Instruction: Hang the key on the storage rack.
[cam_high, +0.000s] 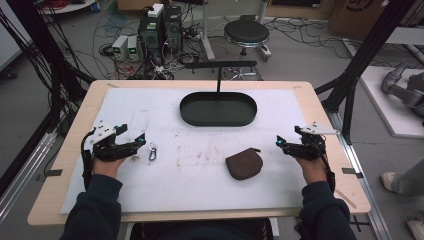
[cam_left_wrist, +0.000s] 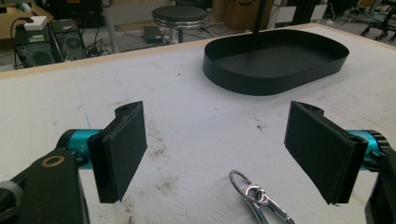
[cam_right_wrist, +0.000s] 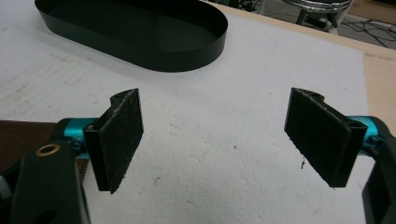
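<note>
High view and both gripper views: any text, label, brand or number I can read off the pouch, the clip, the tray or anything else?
None readable. The brown pouch, metal clip and black tray show no lettering. The cardboard box behind the table carries a dark printed mark, cut off and too blurred to read.

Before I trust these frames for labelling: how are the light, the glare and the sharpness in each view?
High view: even, soft light, faint shadows, slightly soft; the metal clip is tiny. Left gripper view: the clip shows bright glints, the black tray stays sharp, the pads look a little soft. Right gripper view: flat light, the tray's inside is dark with little detail.
</note>
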